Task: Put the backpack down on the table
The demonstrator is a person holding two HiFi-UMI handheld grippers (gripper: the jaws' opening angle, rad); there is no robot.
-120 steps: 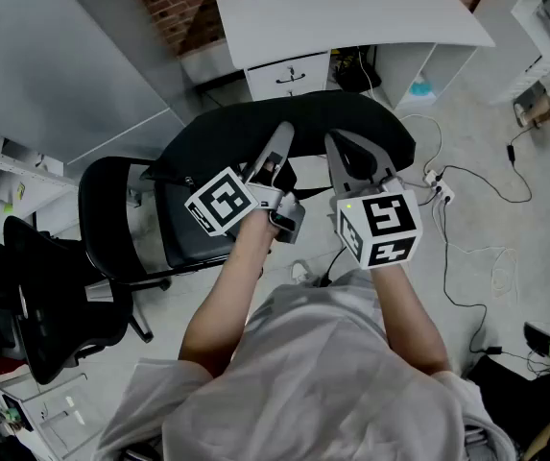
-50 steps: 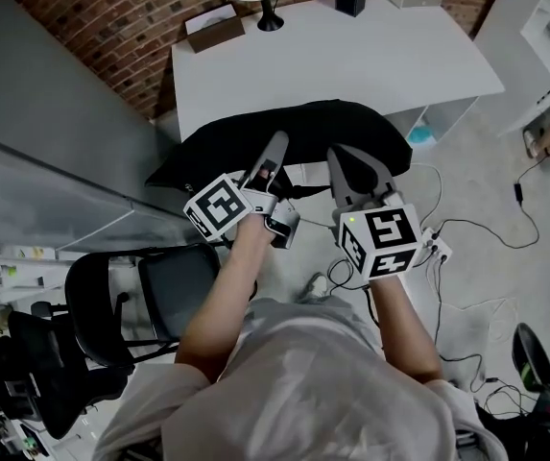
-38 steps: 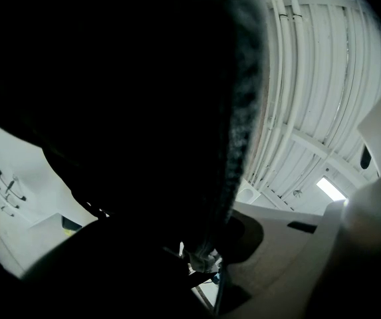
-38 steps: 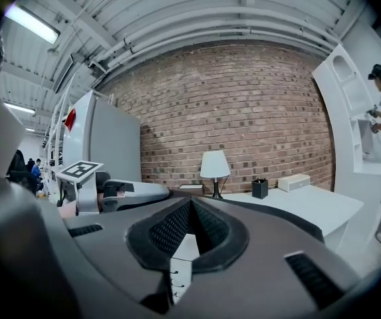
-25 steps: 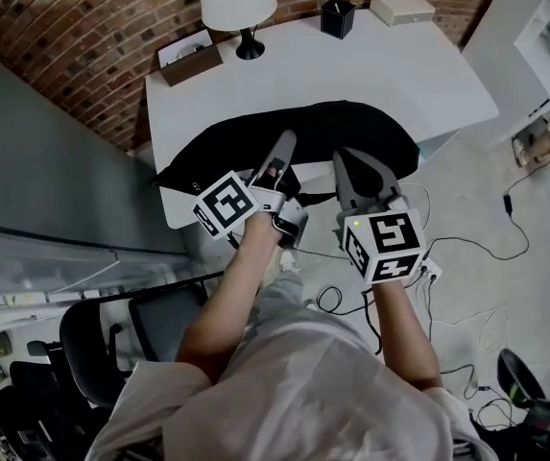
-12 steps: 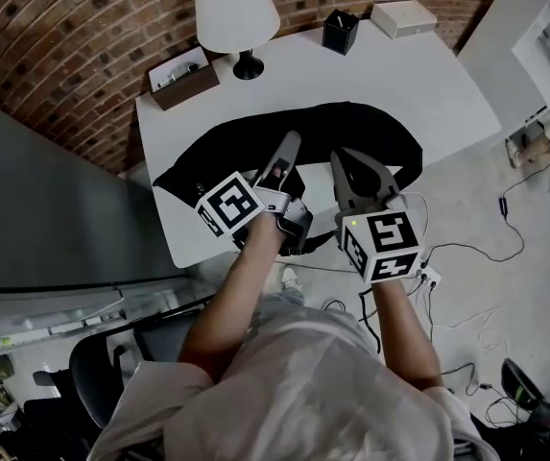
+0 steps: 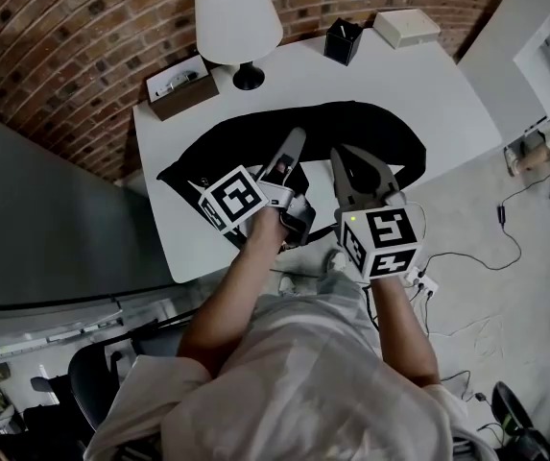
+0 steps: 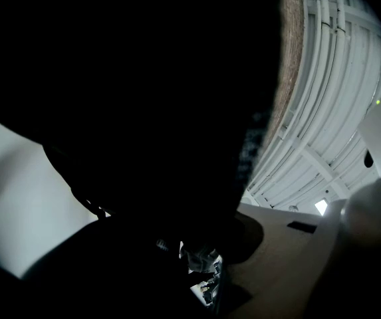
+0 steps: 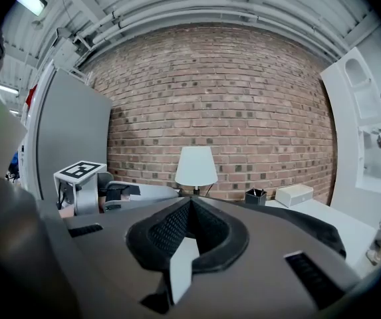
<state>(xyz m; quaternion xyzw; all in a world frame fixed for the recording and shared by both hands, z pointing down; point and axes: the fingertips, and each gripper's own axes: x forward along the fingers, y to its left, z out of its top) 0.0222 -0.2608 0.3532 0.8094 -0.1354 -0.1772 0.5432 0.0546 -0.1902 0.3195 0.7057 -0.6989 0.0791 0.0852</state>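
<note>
gripping black backpack [image 7: 375, 133] fabric in part-closed jaws, left gripper [image 7: 294, 144] sits mid-frame over the white table [image 7: 428, 75]; right gripper [image 7: 338, 155] jaws are pressed together.

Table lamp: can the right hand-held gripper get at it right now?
Probably not: the right hand-held gripper is shut, and the black backpack lies between it and the table lamp by the brick wall.
</note>
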